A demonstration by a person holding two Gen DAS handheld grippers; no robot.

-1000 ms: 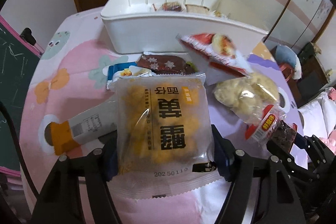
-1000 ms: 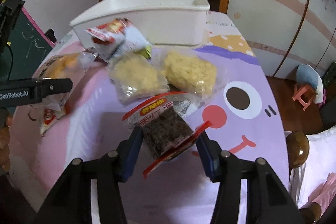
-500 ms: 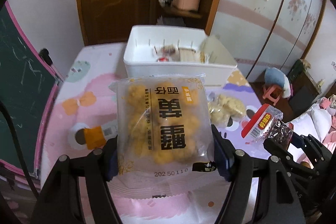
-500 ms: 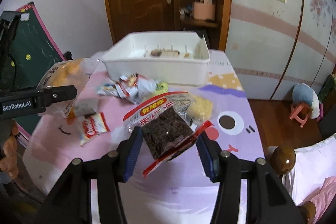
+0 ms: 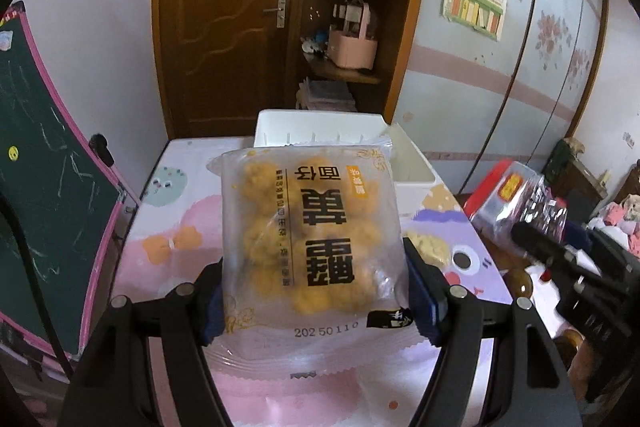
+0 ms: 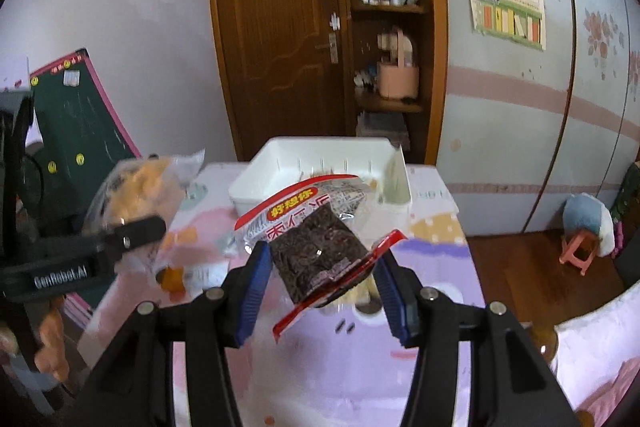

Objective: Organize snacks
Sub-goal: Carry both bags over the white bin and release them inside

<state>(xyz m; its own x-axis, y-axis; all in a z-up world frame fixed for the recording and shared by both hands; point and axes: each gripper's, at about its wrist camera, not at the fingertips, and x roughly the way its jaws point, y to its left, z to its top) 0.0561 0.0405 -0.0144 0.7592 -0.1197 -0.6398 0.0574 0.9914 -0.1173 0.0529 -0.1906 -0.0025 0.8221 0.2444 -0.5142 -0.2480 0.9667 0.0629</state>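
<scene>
My left gripper (image 5: 316, 291) is shut on a clear bag of yellow puffed snacks (image 5: 312, 231), held high above the table; the same bag (image 6: 132, 195) shows at the left of the right wrist view. My right gripper (image 6: 320, 279) is shut on a red-edged packet of dark dried snack (image 6: 316, 247), also lifted; that packet (image 5: 512, 203) appears at the right of the left wrist view. The white plastic bin (image 6: 280, 171) stands at the far end of the table with a few snacks inside. Its rim (image 5: 320, 123) rises just beyond the yellow bag.
The table wears a pink and purple cartoon cloth (image 5: 168, 223). A few loose snack packets (image 6: 200, 267) lie on it below the grippers. A green chalkboard (image 5: 44, 187) leans at the left. A wooden door and shelves stand behind the table; a small stool (image 6: 580, 247) sits at the right.
Both grippers have risen well above the table with their packets and tilted up. The bin and the loose snacks now look smaller and lower, and more of the room shows.
</scene>
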